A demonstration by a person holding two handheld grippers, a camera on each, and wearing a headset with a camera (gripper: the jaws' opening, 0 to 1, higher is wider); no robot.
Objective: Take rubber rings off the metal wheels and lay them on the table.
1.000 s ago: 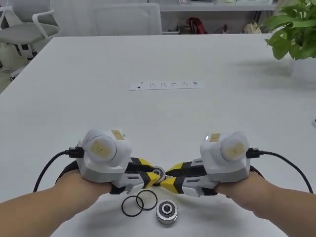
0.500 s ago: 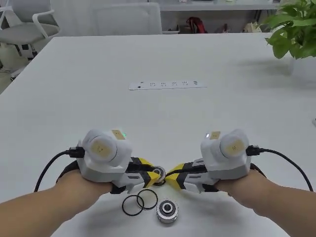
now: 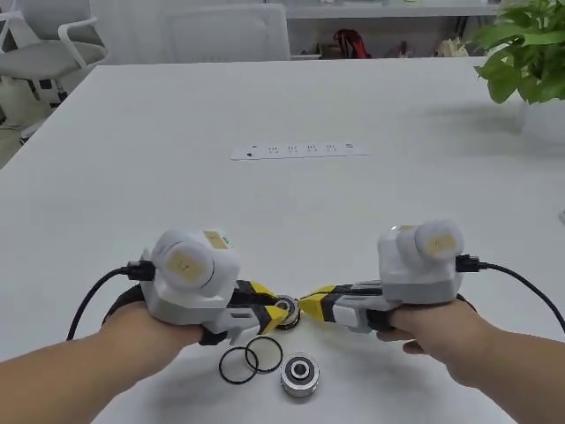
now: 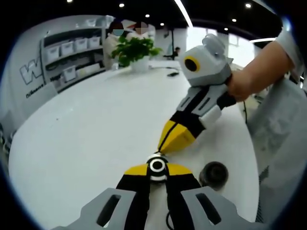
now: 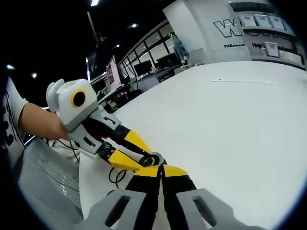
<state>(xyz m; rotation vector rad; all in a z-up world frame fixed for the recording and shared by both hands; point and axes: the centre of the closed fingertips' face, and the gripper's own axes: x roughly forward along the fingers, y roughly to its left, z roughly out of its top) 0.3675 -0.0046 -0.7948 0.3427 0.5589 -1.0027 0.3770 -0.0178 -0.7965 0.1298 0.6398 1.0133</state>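
Observation:
My left gripper (image 3: 281,314) is shut on a small metal wheel (image 3: 284,311), held just above the table; in the left gripper view the wheel (image 4: 157,165) sits between my yellow fingertips. The right gripper (image 3: 306,306) points at it from the right with its jaws pressed together, tips touching the wheel's rim (image 5: 153,158). I cannot tell whether a ring is pinched there. Two black rubber rings (image 3: 237,366) (image 3: 263,355) lie overlapping on the table below the grippers. Beside them a second wheel (image 3: 299,374) rests flat, and shows in the left gripper view as a dark wheel (image 4: 214,175).
A white power strip (image 3: 300,152) lies mid-table, far beyond the grippers. A potted plant (image 3: 525,57) stands at the back right corner. Black cables (image 3: 88,300) trail from both grippers toward the near edge. Office chairs (image 3: 48,49) stand behind the table.
The right gripper has rolled so its housing stands higher and has shifted slightly right, tips still at the wheel. The left gripper, rings and second wheel have stayed put.

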